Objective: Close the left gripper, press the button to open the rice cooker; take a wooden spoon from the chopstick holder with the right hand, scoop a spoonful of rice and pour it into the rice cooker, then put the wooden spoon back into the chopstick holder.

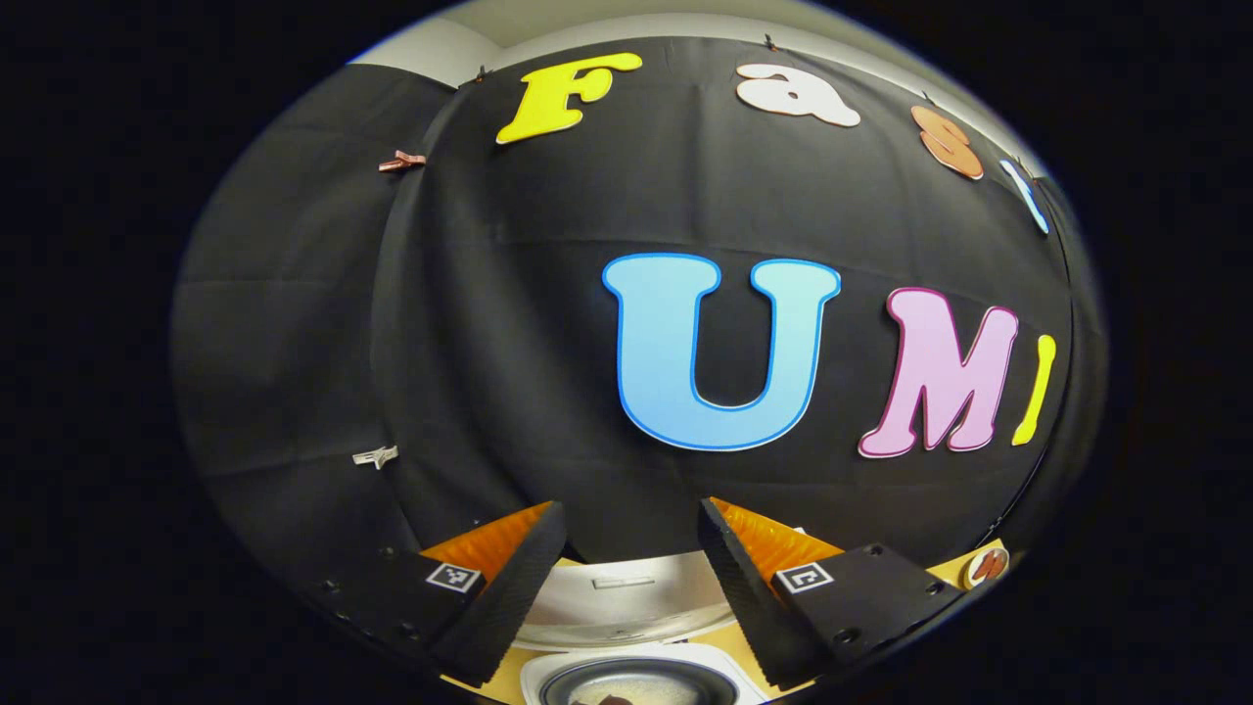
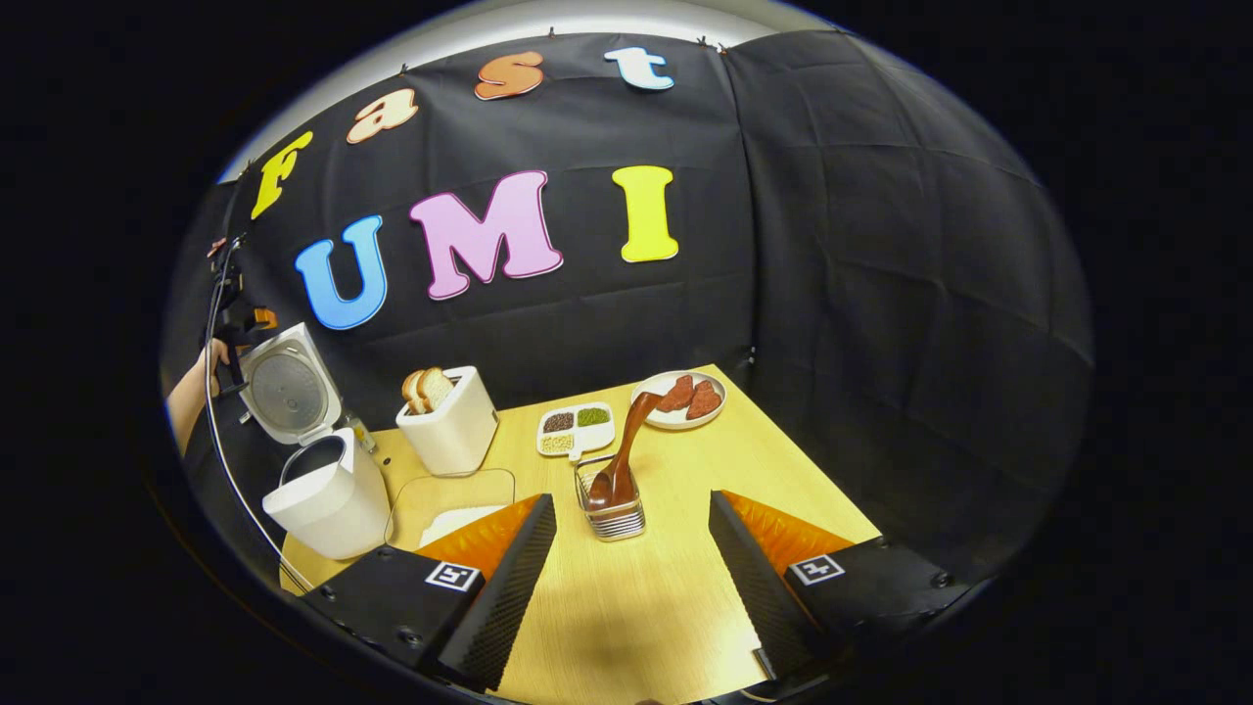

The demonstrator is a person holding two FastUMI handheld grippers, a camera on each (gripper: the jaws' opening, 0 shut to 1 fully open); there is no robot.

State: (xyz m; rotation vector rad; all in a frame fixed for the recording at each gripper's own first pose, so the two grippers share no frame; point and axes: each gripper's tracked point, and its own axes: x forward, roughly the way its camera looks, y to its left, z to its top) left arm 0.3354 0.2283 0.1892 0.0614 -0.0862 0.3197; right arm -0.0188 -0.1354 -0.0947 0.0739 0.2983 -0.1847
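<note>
Black ribbed pads of the right gripper (image 2: 632, 578) stand wide apart over the pale wooden table (image 2: 675, 607), holding nothing, with the wooden spoon (image 2: 625, 452) upright in the clear chopstick holder (image 2: 611, 511) at frame centre. At left, the white rice cooker (image 2: 328, 494) stands lid up. The left gripper (image 1: 631, 578), jaws also apart and empty, hovers above the cooker's rim at the lower centre of its own view.
</note>
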